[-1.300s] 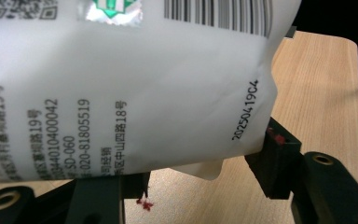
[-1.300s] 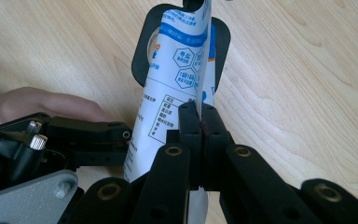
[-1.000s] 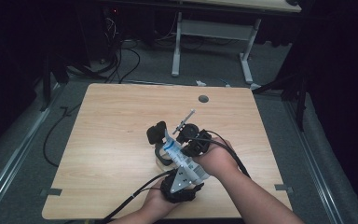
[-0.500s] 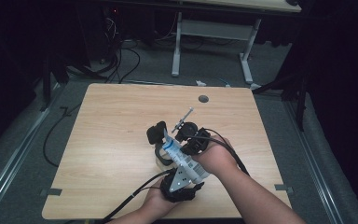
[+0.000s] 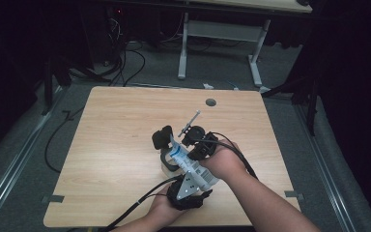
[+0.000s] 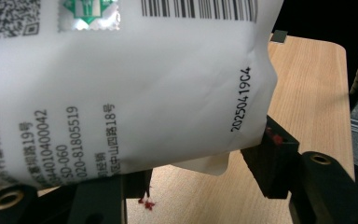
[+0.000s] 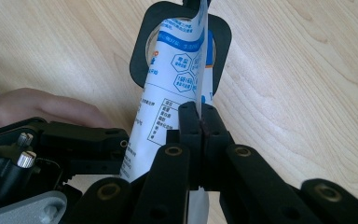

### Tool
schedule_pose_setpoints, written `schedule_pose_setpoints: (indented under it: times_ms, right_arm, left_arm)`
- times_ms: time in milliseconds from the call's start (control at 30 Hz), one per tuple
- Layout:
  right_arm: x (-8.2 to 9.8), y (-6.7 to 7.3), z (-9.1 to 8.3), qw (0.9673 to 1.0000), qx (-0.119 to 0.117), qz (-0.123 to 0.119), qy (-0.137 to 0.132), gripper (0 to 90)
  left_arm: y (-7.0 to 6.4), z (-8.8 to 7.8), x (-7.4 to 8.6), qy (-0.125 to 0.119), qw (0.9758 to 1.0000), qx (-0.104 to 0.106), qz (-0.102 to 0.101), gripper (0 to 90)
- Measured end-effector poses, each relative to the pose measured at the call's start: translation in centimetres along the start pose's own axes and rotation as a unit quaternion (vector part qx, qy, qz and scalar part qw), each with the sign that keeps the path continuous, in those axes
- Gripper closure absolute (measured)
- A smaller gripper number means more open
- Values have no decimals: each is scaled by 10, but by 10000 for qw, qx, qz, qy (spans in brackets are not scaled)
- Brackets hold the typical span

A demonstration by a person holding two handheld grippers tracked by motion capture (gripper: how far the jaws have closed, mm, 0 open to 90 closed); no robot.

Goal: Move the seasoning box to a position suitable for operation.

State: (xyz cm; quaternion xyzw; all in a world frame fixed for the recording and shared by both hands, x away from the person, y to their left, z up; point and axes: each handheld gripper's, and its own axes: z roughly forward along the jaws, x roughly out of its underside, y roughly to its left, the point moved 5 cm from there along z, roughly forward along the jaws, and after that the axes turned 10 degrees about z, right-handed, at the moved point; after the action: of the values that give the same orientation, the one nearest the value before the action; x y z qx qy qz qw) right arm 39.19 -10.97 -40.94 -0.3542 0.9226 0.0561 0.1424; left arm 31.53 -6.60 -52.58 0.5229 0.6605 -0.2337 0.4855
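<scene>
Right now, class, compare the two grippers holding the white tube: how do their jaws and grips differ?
The right gripper has its jaws pressed tightly together, pinching the thin flat end seam of the tube. The left gripper has its jaws standing wide apart, clasping the broad printed body of the tube. In the high view, the left gripper sits nearer the table's front edge, the right gripper farther in. Both are black, hand-held and grip the same tube.

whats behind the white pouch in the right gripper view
Behind the pouch lies a black square ring on the wooden table. The pouch covers most of the ring's opening, so what is inside it cannot be seen.
</scene>
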Motion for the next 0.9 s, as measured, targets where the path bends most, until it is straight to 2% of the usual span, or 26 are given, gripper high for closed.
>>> schedule_pose_setpoints:
  times_ms: [900]
  right_arm:
    - [-7, 4, 2, 10000, -6, -69, -9, 900]
  left_arm:
    - [4, -4, -4, -54, 10000, -5, -45, 489]
